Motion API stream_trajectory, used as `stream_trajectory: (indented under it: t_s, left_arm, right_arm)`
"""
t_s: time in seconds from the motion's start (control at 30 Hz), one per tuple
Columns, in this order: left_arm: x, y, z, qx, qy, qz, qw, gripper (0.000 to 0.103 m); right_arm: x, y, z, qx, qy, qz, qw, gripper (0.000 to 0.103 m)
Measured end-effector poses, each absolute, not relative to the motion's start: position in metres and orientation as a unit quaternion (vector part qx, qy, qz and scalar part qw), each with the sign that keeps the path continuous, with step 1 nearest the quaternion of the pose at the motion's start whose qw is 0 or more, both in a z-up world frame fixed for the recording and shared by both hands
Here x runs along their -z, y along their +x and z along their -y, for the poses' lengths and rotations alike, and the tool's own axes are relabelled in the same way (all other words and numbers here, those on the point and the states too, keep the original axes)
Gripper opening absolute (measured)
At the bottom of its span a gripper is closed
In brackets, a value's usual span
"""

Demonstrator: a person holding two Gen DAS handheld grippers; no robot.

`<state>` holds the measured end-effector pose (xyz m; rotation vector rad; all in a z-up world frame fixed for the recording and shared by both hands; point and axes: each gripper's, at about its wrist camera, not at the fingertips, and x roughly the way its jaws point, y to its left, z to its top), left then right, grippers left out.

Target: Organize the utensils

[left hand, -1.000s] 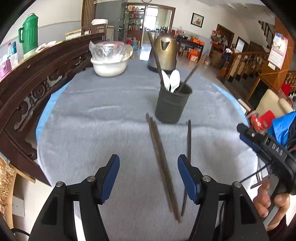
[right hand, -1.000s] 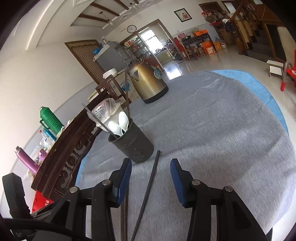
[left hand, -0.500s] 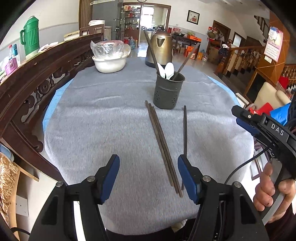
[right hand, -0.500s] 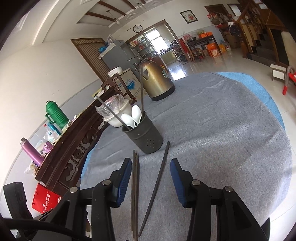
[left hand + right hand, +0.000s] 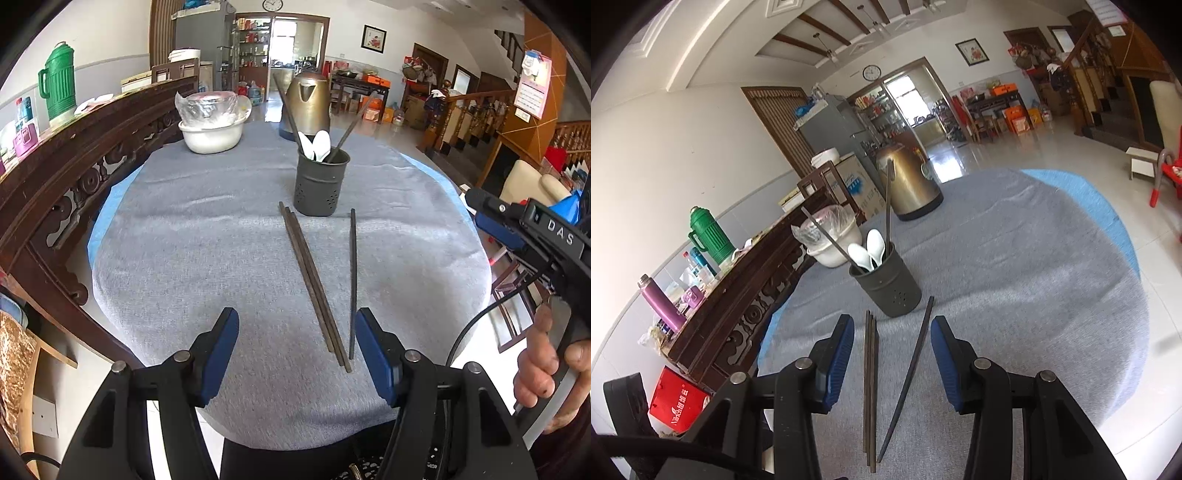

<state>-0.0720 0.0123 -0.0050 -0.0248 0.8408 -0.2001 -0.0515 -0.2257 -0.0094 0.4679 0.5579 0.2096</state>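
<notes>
A dark utensil holder (image 5: 320,186) stands mid-table with white spoons (image 5: 318,145) and two chopsticks in it; it also shows in the right wrist view (image 5: 890,286). A pair of brown chopsticks (image 5: 314,280) (image 5: 870,384) and a single dark chopstick (image 5: 352,280) (image 5: 908,376) lie on the grey cloth in front of it. My left gripper (image 5: 297,354) is open and empty above the near table edge. My right gripper (image 5: 892,360) is open and empty, above the chopsticks' near ends; its body shows at the right of the left wrist view (image 5: 532,236).
A brass kettle (image 5: 308,103) (image 5: 910,184) and a white bowl with a plastic-covered dish (image 5: 212,122) (image 5: 833,240) stand at the table's far side. A carved wooden rail (image 5: 66,158) runs along the left. The table's near edge (image 5: 295,435) is just below my left gripper.
Both grippers have pulled back and up from the holder, so more of the table and the full chopsticks show. Both stay open; the chopsticks have not moved.
</notes>
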Motion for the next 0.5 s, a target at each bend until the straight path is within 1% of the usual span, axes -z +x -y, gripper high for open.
stream_trajectory:
  t_s: [0.27,0.5]
  left_arm:
    - [-0.002,-0.078,-0.021,0.092,-0.017,-0.393,0.915,0.066]
    - [-0.003,-0.069,-0.025,0.078,-0.027,-0.394,0.915,0.066]
  right_arm:
    - [-0.005,-0.060,0.219,-0.108,0.221,-0.252,0.936,0.047]
    - [-0.003,-0.059,0.212,-0.117,0.206,-0.260,0.936,0.047]
